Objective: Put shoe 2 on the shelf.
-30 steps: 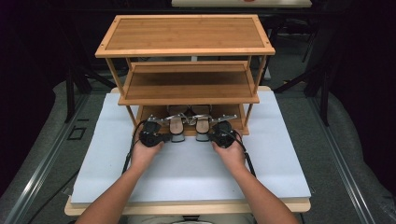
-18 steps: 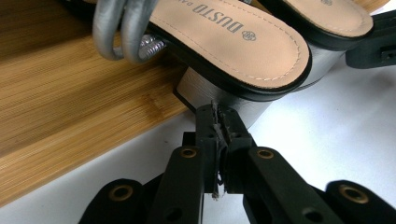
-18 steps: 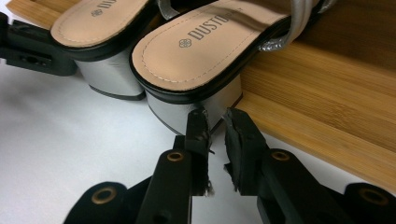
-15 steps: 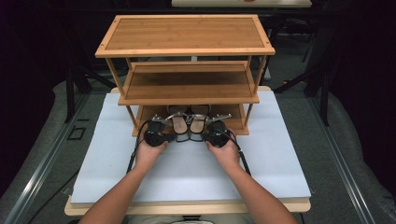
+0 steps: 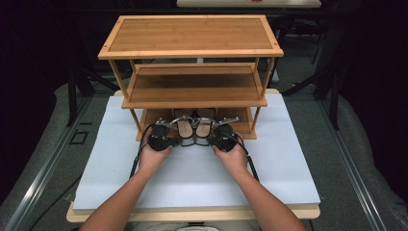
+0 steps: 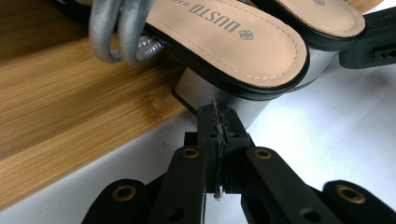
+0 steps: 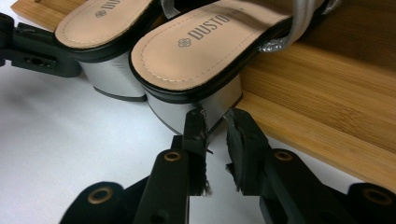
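**Two DUSTO sandals sitting at the rack's bottom shelf, both grippers at their heels**

Two sandals are lying side by side, heels hanging off the front edge of the bottom shelf (image 6: 70, 93) of a three-tier bamboo rack (image 5: 192, 36). Each tan insole is carrying printed writing: the left sandal (image 6: 233, 42) is showing "DUSTO" in grey capitals with a small round flower-like emblem after it, plus a smaller line beside it that is too cut off to read. The right sandal (image 7: 205, 51) is showing the same emblem and "DUSTO", the rest running under its silver straps. A second insole at 10 o'clock in the right gripper view is bearing the same mark, only partly legible.

Counted: two sandals, each with a silver block heel and silver straps; two grippers; one rack with three shelves; one white mat (image 5: 192, 178) covering the table.

The left gripper (image 6: 217, 116) is resting with its jaws pressed fully together, nothing between them, tips touching the silver heel of the left sandal at 12 o'clock. The right gripper (image 7: 215, 122) is standing with a narrow gap between its jaws, just cracking apart, nothing gripped, tips just at the right sandal's heel.

In the high view both hands are sitting at 6 o'clock of the rack, sandals between the grippers.
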`<action>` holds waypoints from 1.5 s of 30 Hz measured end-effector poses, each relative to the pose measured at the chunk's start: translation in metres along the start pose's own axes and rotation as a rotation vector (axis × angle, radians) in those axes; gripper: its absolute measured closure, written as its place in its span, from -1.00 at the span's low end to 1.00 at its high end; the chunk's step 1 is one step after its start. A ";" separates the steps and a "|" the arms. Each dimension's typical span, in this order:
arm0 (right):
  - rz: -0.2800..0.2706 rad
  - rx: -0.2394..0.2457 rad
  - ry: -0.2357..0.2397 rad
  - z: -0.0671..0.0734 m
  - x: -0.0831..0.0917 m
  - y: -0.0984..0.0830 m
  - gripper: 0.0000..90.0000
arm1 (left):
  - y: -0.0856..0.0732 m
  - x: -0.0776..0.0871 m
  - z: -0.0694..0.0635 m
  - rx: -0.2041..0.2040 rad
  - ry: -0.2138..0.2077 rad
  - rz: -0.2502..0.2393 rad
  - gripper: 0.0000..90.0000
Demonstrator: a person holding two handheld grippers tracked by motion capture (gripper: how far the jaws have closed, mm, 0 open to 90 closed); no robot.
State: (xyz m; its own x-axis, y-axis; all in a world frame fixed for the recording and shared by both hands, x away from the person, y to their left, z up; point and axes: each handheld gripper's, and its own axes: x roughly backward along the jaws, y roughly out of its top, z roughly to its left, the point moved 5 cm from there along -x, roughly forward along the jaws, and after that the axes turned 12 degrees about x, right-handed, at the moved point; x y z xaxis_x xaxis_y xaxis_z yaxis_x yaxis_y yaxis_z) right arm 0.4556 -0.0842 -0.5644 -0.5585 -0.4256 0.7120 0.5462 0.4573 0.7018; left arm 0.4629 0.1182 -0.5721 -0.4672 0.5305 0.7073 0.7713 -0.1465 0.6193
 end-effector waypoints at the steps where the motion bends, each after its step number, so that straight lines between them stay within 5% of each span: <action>1: 0.000 -0.005 0.005 -0.001 0.000 0.000 0.71 | 0.000 0.000 0.000 0.002 -0.005 -0.009 0.98; 12: -0.027 0.015 0.022 0.002 0.027 0.001 0.71 | -0.002 0.032 0.000 -0.025 -0.005 -0.040 0.97; 22: -0.038 0.013 0.009 -0.006 0.064 -0.018 0.71 | -0.011 0.068 0.001 -0.085 -0.014 -0.056 0.95; 33: -0.060 0.010 0.016 -0.006 0.106 -0.061 0.69 | -0.052 0.105 0.017 -0.049 -0.038 -0.083 0.92; 38: -0.056 -0.013 -0.044 -0.004 0.117 -0.082 0.68 | -0.076 0.116 0.024 -0.024 -0.030 -0.088 0.90; 39: -0.090 -0.026 0.039 -0.003 0.118 -0.086 0.68 | -0.080 0.117 0.025 -0.019 -0.030 -0.090 0.90; 40: -0.092 -0.036 0.018 -0.004 0.120 -0.090 0.68 | -0.085 0.117 0.027 -0.015 -0.024 -0.088 0.90; 41: -0.078 -0.045 -0.055 -0.006 0.122 -0.094 0.68 | -0.089 0.117 0.028 -0.015 -0.019 -0.080 0.90; 45: -0.113 -0.050 -0.046 -0.007 0.124 -0.108 0.68 | -0.100 0.118 0.033 -0.016 0.008 -0.071 0.89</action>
State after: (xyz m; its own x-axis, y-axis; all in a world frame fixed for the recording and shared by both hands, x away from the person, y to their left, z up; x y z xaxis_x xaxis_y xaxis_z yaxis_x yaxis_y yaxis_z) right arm 0.3319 -0.1920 -0.5523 -0.6457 -0.4355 0.6272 0.5078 0.3686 0.7786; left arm 0.3450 0.2228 -0.5615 -0.5235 0.5336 0.6643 0.7294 -0.1223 0.6731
